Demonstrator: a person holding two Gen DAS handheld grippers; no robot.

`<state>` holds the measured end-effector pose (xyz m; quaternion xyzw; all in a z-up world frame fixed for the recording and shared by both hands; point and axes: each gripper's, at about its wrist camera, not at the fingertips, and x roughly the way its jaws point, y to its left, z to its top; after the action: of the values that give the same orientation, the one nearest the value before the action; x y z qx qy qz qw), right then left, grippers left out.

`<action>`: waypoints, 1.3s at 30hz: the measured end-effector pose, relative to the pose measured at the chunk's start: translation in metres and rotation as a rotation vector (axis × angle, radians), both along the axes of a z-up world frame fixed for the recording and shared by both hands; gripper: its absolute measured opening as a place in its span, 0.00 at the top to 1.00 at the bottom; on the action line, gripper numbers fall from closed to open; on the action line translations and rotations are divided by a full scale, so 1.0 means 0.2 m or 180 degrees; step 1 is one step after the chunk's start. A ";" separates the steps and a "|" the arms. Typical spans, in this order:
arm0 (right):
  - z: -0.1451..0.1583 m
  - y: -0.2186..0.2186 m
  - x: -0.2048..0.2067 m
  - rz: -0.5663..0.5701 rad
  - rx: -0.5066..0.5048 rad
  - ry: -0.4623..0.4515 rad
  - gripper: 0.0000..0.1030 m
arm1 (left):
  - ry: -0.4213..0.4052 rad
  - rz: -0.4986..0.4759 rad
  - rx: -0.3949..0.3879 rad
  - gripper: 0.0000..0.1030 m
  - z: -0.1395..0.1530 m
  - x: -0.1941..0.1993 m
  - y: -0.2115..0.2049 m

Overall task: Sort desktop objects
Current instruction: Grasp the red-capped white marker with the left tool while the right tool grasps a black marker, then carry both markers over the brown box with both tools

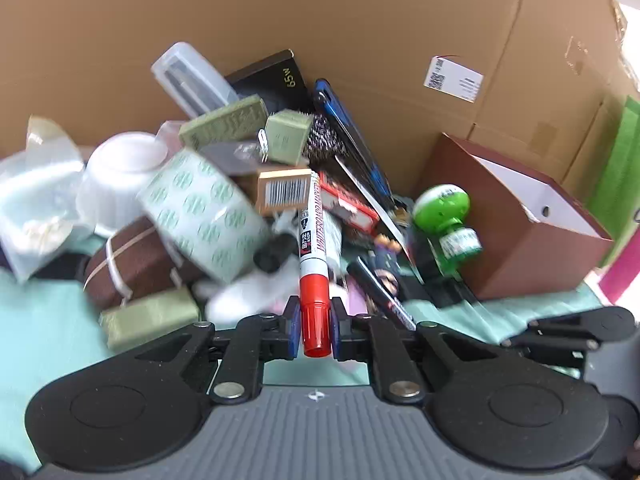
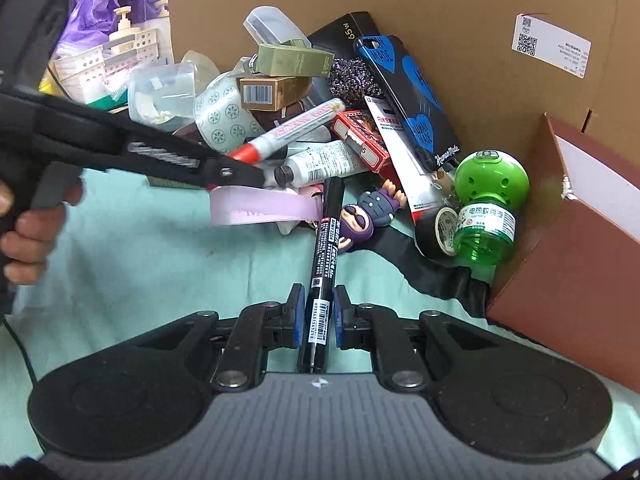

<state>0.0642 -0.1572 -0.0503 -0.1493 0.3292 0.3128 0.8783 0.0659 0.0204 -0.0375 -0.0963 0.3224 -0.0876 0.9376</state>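
My left gripper (image 1: 316, 326) is shut on the red cap end of a red-and-white whiteboard marker (image 1: 314, 248), which points forward over the pile. The same marker (image 2: 292, 130) shows in the right wrist view, held by the left gripper (image 2: 240, 168) coming in from the left. My right gripper (image 2: 318, 316) is shut on a black marker (image 2: 326, 264) that points forward toward the pile. That black marker (image 1: 380, 292) also shows in the left wrist view, low and right of the red one.
A cluttered pile lies on the teal cloth (image 2: 140, 248) against a cardboard box wall (image 2: 440, 8): green-patterned tape roll (image 1: 200, 212), olive boxes (image 1: 224, 124), barcode box (image 1: 280, 192), blue phone case (image 2: 412, 92), green mosquito-liquid bottle (image 2: 488, 208), purple figurine (image 2: 368, 216), brown box (image 2: 580, 248) at right.
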 end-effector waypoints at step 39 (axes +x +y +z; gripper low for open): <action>-0.03 -0.04 -0.12 0.0045 -0.0093 0.0071 0.88 | 0.0169 -0.0303 0.0556 0.86 -0.10 -0.21 -0.15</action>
<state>0.0394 -0.1648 -0.0566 -0.1609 0.3424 0.3158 0.8701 0.0230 -0.0102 -0.0583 -0.0011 0.3578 -0.1010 0.9283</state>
